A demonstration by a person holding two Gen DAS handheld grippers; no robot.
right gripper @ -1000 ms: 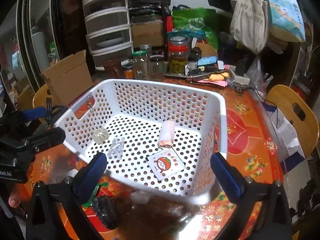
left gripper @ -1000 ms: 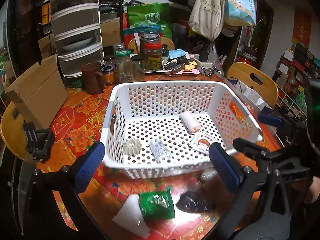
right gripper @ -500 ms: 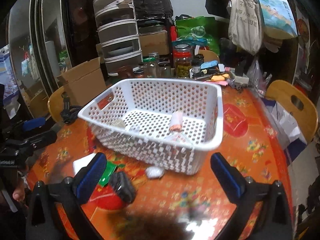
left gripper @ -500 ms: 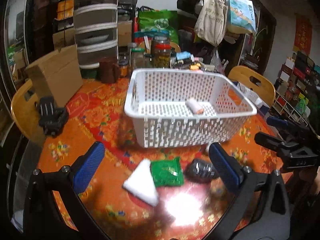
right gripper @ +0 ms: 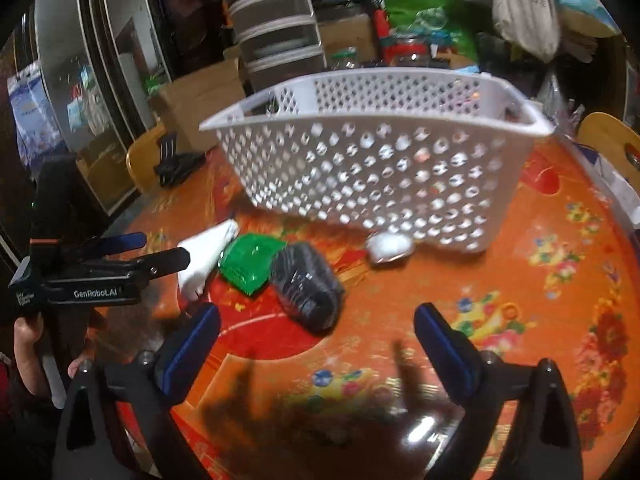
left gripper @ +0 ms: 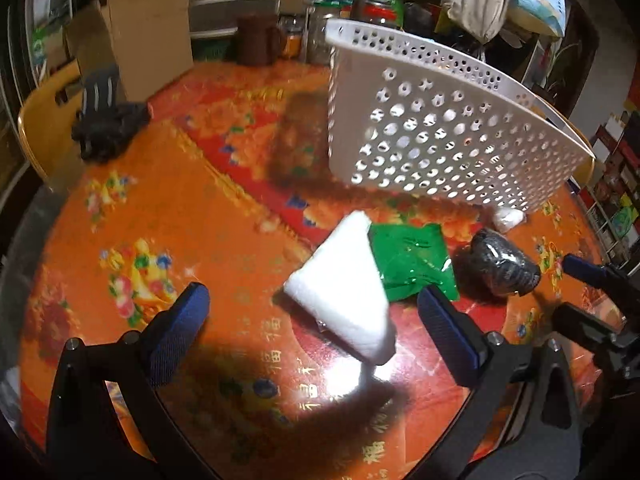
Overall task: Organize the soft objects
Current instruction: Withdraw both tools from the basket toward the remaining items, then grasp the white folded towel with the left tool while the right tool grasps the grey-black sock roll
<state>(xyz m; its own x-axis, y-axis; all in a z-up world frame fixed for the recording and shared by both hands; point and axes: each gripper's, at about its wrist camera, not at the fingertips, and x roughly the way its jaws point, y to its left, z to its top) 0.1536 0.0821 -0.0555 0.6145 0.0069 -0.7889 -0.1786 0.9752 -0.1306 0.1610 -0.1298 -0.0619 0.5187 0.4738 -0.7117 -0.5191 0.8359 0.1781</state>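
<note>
Left wrist view: the left gripper [left gripper: 312,336] is hanging over the worktop [left gripper: 160,216] with its fingers [left gripper: 180,332] standing wide apart and holding nothing. Just ahead of them, a white wedge-shaped pad [left gripper: 344,284] is lying on the worktop, touching a green packet [left gripper: 412,260] on its right; a dark wrapped bundle [left gripper: 502,264] is sitting just beside the packet, and a small white lump [left gripper: 507,218] is resting at the foot of the white perforated basket [left gripper: 440,136], which is standing behind all four items. Right wrist view: the right gripper [right gripper: 316,348] is likewise hovering with fingers [right gripper: 444,344] spread and empty, the dark bundle lying nearest its opening. The four soft items are probably still awaiting transfer into the basket. Risks from here: the pad and the packet are touching, so fingers closing on one may be dragging or pinching the other; the packet is looking glossy and may be slipping out of a shallow grip; the two grippers are working near each other over one cluster, so simultaneous reaches could be colliding; the basket appears light and its wall could be getting knocked during a low carry. Motion blur is limiting certainty on exact clearances.
</note>
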